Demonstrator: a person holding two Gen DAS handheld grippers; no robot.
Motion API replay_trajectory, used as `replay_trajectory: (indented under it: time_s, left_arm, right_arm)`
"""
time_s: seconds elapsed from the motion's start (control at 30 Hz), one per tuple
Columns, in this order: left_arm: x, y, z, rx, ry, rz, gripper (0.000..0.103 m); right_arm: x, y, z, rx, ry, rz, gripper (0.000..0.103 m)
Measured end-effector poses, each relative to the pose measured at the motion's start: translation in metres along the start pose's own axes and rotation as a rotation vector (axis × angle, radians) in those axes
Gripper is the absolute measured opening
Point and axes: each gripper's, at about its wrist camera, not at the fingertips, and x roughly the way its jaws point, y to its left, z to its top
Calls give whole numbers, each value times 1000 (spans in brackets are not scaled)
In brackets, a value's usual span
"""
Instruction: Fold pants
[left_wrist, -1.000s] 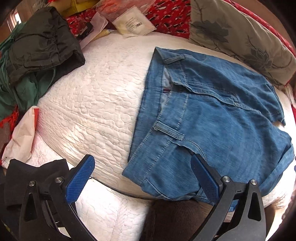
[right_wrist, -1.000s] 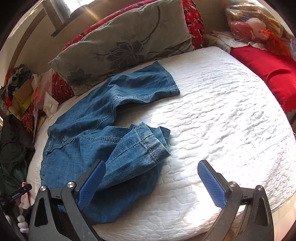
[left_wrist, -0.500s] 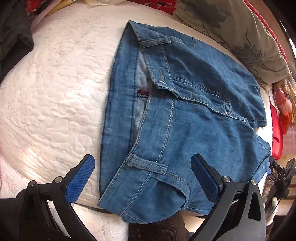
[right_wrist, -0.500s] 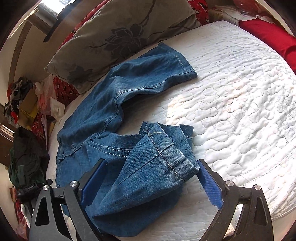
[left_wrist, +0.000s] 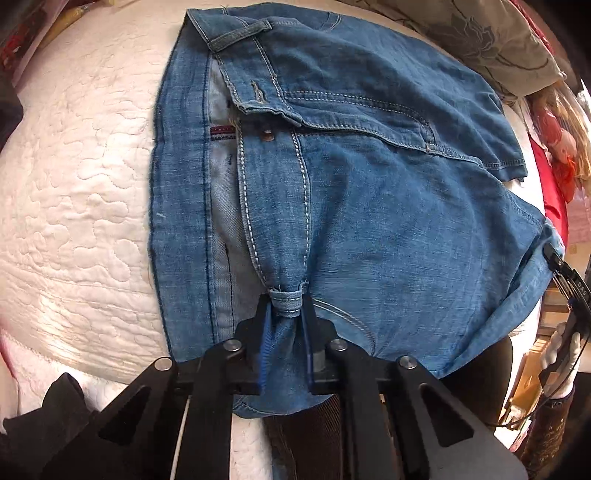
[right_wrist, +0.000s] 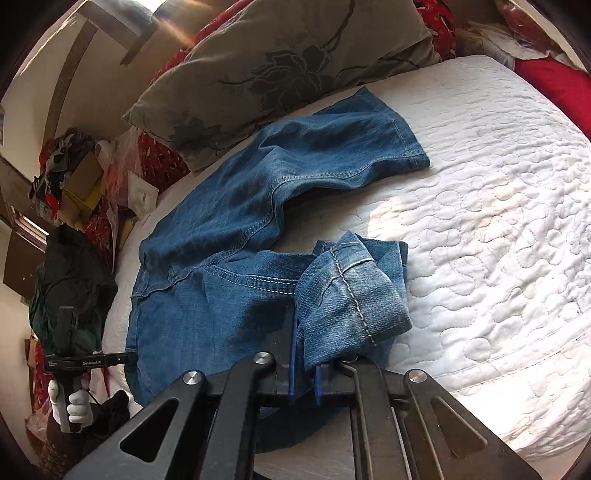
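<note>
Blue jeans (left_wrist: 369, 206) lie on a white quilted bed (left_wrist: 81, 192). My left gripper (left_wrist: 286, 321) is shut on the waistband at a belt loop (left_wrist: 286, 297), near the bed's front edge. In the right wrist view the jeans (right_wrist: 229, 229) spread to the left, one leg lying toward the pillow. My right gripper (right_wrist: 304, 354) is shut on the crumpled hem of the near leg (right_wrist: 351, 295). The left gripper also shows in the right wrist view (right_wrist: 122, 358), at the waist end.
A grey floral pillow (right_wrist: 295, 62) lies behind the jeans. Dark and green clothes (right_wrist: 70, 280) are piled at the bed's left. Red bedding (right_wrist: 554, 85) lies at the far right. White quilt (right_wrist: 498, 221) stretches to the right of the jeans.
Both grippers moved forward onto the jeans and closed: the left on the waistband at the belt loop, the right on the near leg's hem.
</note>
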Motion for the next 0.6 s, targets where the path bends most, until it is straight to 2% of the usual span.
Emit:
replay_trajectory:
  time_s: [0.07, 0.13, 0.23, 0.3, 0.33, 0.4, 0.47, 0.53, 0.6]
  left_arm:
    - [-3, 1, -3, -10, -17, 25, 12]
    - [9, 3, -2, -21, 11, 61, 12]
    - [23, 6, 1, -72, 42, 51, 12]
    - [20, 3, 0, -85, 29, 47, 12]
    - [18, 3, -2, -87, 28, 49, 12]
    - [16, 8, -11, -83, 34, 50, 12]
    - [11, 10, -14, -81, 26, 24, 12]
    - [2, 17, -14, -103, 2, -28, 12]
    - [-4, 28, -10, -140, -10, -93, 12]
  right_arm:
    - [-26, -15, 0, 18, -53, 1, 6]
    - [-39, -43, -7, 64, -57, -36, 6]
    - [-33, -93, -31, 178, 26, -103, 6]
    - [-30, -112, -50, 233, 62, -97, 7]
    - [-29, -117, -58, 243, 74, -99, 14]
    - [-33, -125, -66, 290, 91, -93, 15]
    - [-46, -128, -64, 324, 49, -97, 26]
    - [-64, -122, -53, 301, -49, -157, 48]
    - [-76, -113, -38, 255, -126, -170, 58]
